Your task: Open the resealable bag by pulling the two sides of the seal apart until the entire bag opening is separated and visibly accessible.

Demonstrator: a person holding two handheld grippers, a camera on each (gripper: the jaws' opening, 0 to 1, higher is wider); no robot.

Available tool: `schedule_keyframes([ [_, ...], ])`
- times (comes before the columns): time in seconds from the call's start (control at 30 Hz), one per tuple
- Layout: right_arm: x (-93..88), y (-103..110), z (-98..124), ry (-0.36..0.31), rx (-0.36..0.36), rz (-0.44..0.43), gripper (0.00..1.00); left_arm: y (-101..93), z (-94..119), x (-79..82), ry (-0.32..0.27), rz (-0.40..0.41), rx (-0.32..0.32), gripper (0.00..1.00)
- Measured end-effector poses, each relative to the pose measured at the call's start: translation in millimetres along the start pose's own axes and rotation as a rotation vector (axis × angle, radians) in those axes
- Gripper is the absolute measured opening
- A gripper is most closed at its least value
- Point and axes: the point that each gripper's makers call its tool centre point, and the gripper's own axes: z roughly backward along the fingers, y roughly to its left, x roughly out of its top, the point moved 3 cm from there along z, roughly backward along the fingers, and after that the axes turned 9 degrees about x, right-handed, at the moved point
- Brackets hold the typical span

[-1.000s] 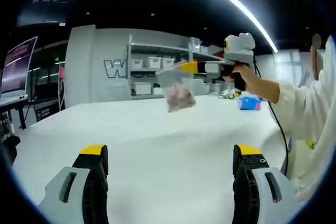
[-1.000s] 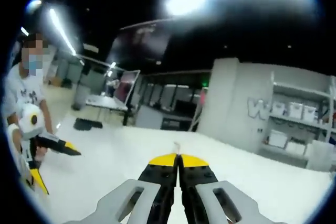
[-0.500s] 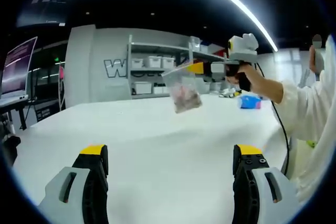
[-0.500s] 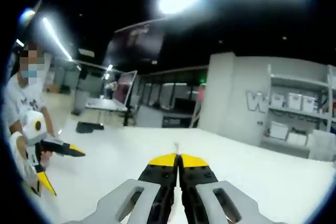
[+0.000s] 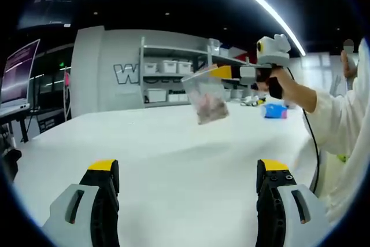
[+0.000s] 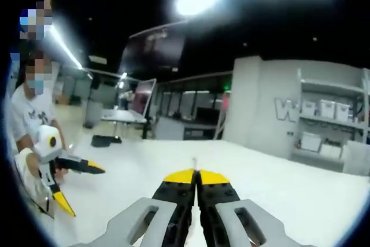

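Right hand-held gripper (image 5: 215,73): jaws closed, pinching the resealable bag (image 5: 206,95) aloft above the white table (image 5: 173,160).
Left hand-held gripper (image 5: 188,192): jaws wide apart, holding nothing.

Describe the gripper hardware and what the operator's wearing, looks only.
Both grippers match: light grey moulded bodies, black jaws with yellow tips. That shows on the left gripper and the right gripper. Seen from the left gripper view, the right gripper has a black grip and a black cable trailing down. The person's sleeve is white and long.

bag (image 5: 207,98): clear, pinkish contents | table (image 5: 173,154): white | fingers (image 6: 197,184): black, yellow tips
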Motion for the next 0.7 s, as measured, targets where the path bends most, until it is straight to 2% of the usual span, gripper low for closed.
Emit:
schedule_keyframes([
  [0.7, -2.9, 22, 15, -0.004, 0.036, 0.046, 0.00, -1.5, -1, -3.0, 0.005, 0.007, -0.007, 0.98],
])
